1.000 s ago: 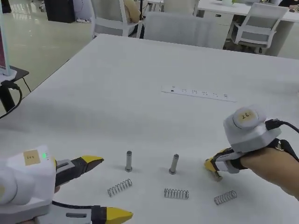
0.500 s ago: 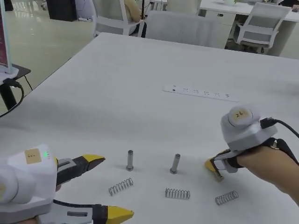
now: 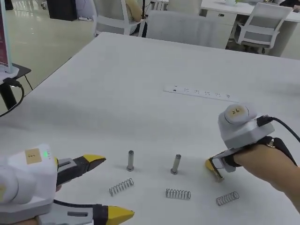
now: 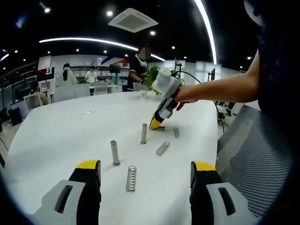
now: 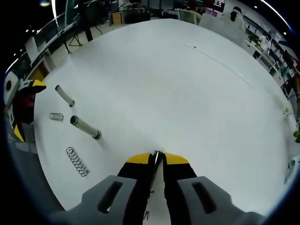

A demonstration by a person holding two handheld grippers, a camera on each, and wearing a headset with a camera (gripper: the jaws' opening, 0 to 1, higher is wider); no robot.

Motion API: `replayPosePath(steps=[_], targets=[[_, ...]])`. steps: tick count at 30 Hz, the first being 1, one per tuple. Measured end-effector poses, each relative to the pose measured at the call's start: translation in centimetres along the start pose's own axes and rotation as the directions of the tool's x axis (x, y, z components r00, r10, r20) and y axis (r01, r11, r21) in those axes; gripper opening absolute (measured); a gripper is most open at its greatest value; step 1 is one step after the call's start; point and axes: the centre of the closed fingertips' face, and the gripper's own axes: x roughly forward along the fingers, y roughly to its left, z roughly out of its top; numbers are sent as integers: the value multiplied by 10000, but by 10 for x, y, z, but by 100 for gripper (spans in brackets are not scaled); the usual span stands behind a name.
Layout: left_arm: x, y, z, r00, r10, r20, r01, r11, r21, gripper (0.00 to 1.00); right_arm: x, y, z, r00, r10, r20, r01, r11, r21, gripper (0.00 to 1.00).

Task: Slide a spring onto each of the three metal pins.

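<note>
Broad white surface, seen from the head view. Two short grey metal pins stood upright on it, well apart: the left-hand pin and the middle pin. The third pin, of the same grey metal, sat at 3 o'clock of the middle pin. It was tilted and clenched in the right gripper, a pale grey housing with yellow-tipped fingers. In the right gripper view those fingers were drawn together with the thin shaft pinched between the tips. Could not tell whether the pin's lower end touched the surface. Three loose coiled wire springs lay flat in a row. The left spring was at 7 o'clock of the left-hand pin. The middle spring was at 6 o'clock of the middle pin. The right spring was at 5 o'clock of the held pin. None was on a pin. The left gripper sat at 7 o'clock of the head view, its fingers released and spread wide. In the left gripper view a spring lay on the surface just ahead of them. A flat white power strip lay at 12 o'clock of the middle pin, well apart. Grey office chairs stood beyond the far edge, around 1 o'clock.
</note>
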Motion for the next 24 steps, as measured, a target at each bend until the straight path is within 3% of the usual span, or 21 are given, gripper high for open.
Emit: replayPosePath(steps=[12,24], targets=[[-1,0,0,10000,13,-16,-13,10000,61,74,-2,1,1,9999,-50,106,46,9994,336,5],[-1,-1,2,10000,-13,-40,14,9999,167,74,-24,7,7,9984,-53,564,37,9996,290,5]])
